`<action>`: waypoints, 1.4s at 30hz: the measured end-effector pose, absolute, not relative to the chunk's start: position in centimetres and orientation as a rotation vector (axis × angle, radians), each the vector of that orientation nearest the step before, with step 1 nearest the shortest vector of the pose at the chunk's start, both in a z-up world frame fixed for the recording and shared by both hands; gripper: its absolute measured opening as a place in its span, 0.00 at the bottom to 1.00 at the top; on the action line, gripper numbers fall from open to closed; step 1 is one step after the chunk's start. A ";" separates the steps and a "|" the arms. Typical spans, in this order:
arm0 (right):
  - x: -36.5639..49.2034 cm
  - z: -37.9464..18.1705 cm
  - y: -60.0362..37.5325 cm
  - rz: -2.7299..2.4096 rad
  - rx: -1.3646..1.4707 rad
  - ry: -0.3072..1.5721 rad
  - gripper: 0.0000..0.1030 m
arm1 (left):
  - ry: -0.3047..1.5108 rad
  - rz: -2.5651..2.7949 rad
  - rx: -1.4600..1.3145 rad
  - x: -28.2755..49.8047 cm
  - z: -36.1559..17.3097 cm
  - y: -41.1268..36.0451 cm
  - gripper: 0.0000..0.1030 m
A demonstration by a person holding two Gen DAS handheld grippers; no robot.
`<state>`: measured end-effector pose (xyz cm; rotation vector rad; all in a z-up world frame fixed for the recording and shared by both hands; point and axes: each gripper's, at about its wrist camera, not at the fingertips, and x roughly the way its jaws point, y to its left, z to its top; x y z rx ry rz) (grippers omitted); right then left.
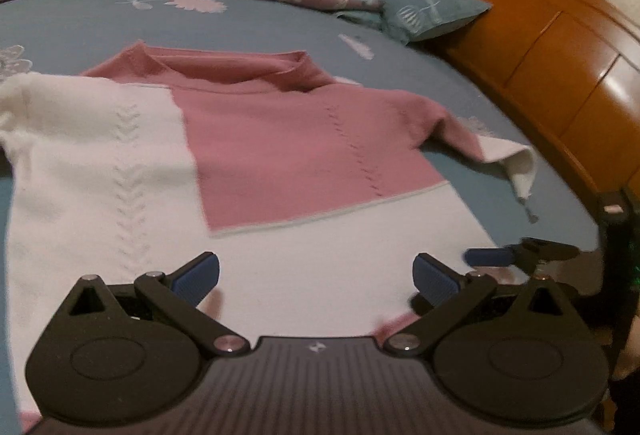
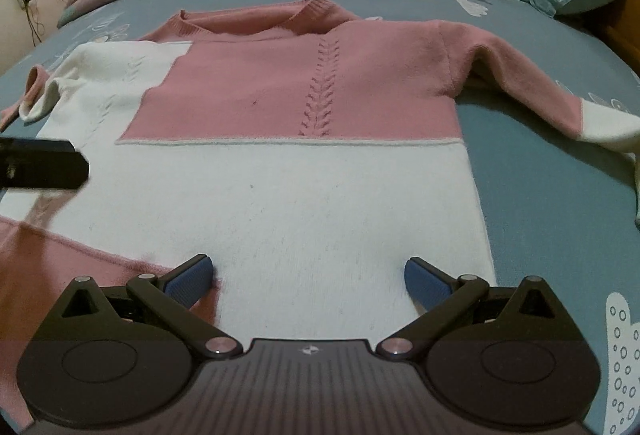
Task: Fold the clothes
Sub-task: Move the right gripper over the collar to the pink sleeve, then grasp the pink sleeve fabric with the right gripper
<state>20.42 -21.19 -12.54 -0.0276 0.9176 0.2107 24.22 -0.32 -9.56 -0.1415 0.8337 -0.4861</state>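
A pink and white knitted sweater (image 2: pixel 304 139) lies flat, front up, on the bed's blue flowered sheet (image 2: pixel 540 163). The left claw (image 1: pixel 316 277) and right claw (image 2: pixel 308 277) hover over its white hem, both spread wide and empty.

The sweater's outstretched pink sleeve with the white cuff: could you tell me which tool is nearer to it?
Right. The right tool hovers open over the hem on the side of that sleeve; the left tool is toward the other side.
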 end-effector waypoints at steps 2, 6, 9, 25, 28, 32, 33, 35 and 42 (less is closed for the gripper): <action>20.6 -12.1 -21.4 0.212 -0.015 0.912 1.00 | 0.810 -0.485 -0.162 24.7 -8.7 0.0 0.99; 22.0 -10.2 -22.1 0.231 -0.032 0.872 1.00 | 0.844 -0.491 -0.144 26.5 -9.6 -0.1 0.99; 24.0 -8.0 -22.6 0.257 -0.070 0.833 0.98 | 0.882 -0.477 -0.124 27.2 -11.9 -0.1 0.99; 42.2 -6.4 -16.2 0.359 -0.630 0.753 0.56 | 0.792 -0.609 -0.235 28.8 -14.4 2.6 0.99; 45.6 -8.6 -15.3 0.392 -0.714 0.801 0.45 | 0.764 -0.628 -0.211 28.6 -14.6 2.5 0.99; 48.6 -10.6 -15.1 0.445 -0.757 0.857 0.45 | 0.740 -0.656 -0.203 28.6 -14.8 2.7 0.99; 49.2 -10.9 -15.1 0.464 -0.758 0.869 0.45 | 0.741 -0.659 -0.209 28.7 -14.8 2.8 0.99; 50.1 -11.5 -15.1 0.503 -0.748 0.896 0.39 | 0.740 -0.671 -0.217 28.8 -14.8 3.0 0.99; 50.3 -12.1 -15.1 0.546 -0.687 0.922 0.15 | 0.736 -0.685 -0.251 28.7 -14.9 3.5 0.99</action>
